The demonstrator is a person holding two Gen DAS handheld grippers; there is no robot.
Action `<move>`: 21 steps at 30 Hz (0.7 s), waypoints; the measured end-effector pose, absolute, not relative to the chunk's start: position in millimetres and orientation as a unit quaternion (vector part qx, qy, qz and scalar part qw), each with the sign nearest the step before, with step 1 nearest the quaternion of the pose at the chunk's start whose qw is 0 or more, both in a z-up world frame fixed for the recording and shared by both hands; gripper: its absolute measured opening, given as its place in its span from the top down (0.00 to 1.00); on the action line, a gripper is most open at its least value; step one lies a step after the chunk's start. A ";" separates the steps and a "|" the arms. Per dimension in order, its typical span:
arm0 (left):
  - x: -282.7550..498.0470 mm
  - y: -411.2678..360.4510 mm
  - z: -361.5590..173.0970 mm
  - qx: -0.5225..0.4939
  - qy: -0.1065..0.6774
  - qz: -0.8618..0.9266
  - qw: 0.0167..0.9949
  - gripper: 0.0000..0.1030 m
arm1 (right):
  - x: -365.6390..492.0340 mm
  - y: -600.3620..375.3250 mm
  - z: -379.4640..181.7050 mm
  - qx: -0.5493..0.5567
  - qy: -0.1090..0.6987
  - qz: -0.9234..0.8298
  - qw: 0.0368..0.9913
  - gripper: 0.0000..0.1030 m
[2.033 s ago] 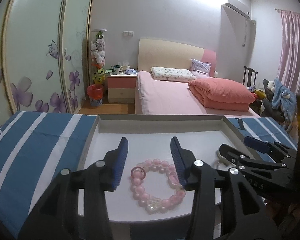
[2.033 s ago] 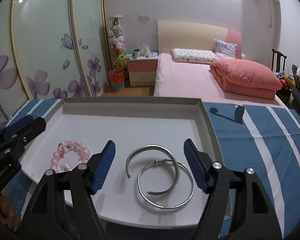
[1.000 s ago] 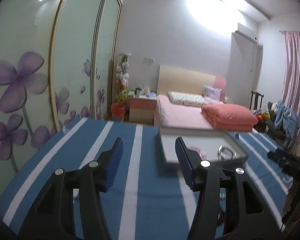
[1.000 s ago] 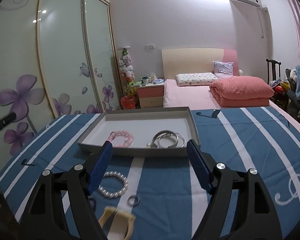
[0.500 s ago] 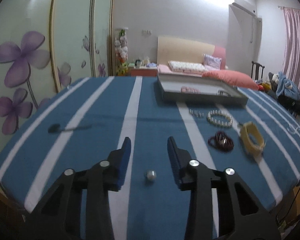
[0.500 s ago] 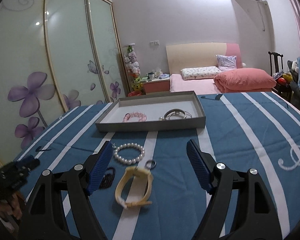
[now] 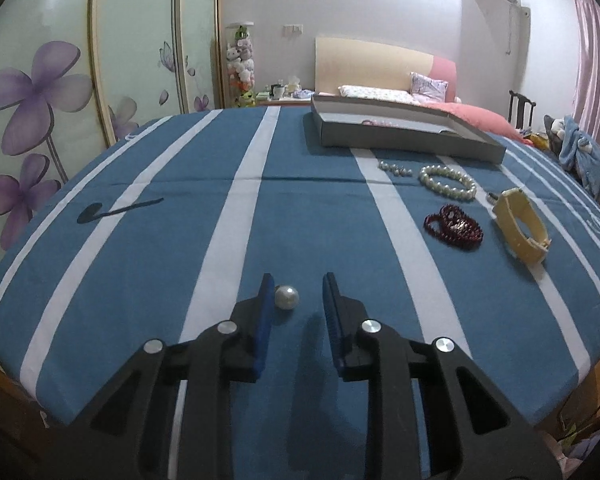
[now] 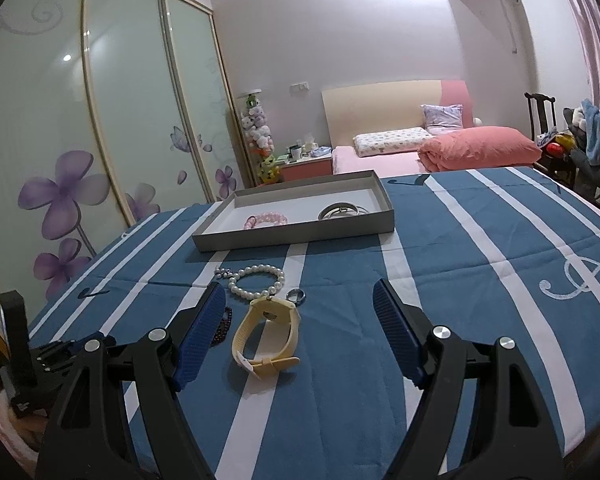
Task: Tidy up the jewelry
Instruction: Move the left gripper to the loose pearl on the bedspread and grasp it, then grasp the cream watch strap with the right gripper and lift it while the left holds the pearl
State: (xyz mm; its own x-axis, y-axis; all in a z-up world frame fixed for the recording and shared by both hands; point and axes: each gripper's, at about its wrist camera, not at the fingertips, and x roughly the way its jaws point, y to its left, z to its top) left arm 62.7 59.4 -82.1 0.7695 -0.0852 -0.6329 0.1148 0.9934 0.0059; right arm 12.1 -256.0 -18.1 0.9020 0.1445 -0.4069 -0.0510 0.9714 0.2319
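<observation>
A single loose pearl lies on the blue striped cloth between the fingers of my left gripper, close to the left finger; the jaws are open around it. My right gripper is open wide, with a cream watch between its fingers. A pearl bracelet, a small ring and a dark red bead bracelet lie nearby. The grey tray holds a pink bead bracelet and silver bangles.
Several small pearl pieces lie near the tray. The table's front edge is close below my left gripper. A wardrobe with purple flowers stands to the left and a bed lies behind the table.
Both grippers pulled back from the tray to the near side of the table. My left gripper has narrowed and lowered around the loose pearl. My right gripper has come over the watch.
</observation>
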 end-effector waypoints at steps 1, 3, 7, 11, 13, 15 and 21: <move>63.5 59.4 -82.9 0.022 0.338 -0.051 0.939 0.77 | 11.6 -256.3 -19.0 0.109 0.216 0.050 0.969 0.26; 64.4 59.0 -85.0 0.024 0.340 -0.045 0.939 0.80 | 11.2 -257.0 -20.3 0.110 0.218 0.050 0.969 0.26; 65.3 58.3 -84.3 0.027 0.342 -0.042 0.938 0.86 | 10.6 -258.6 -22.6 0.114 0.220 0.051 0.967 0.26; 67.6 55.5 -83.2 0.032 0.345 -0.038 0.937 0.86 | 11.4 -259.7 -23.6 0.116 0.222 0.053 0.967 0.26; 69.5 54.4 -82.6 0.034 0.347 -0.037 0.936 0.86 | 11.5 -259.9 -24.2 0.116 0.223 0.055 0.966 0.26; 71.7 52.3 -82.0 0.038 0.350 -0.035 0.935 0.87 | 11.8 -258.5 -24.4 0.116 0.224 0.056 0.966 0.26; 85.8 47.4 -76.5 0.038 0.365 -0.043 0.929 0.87 | 14.8 -257.2 -29.8 0.114 0.236 0.062 0.963 0.26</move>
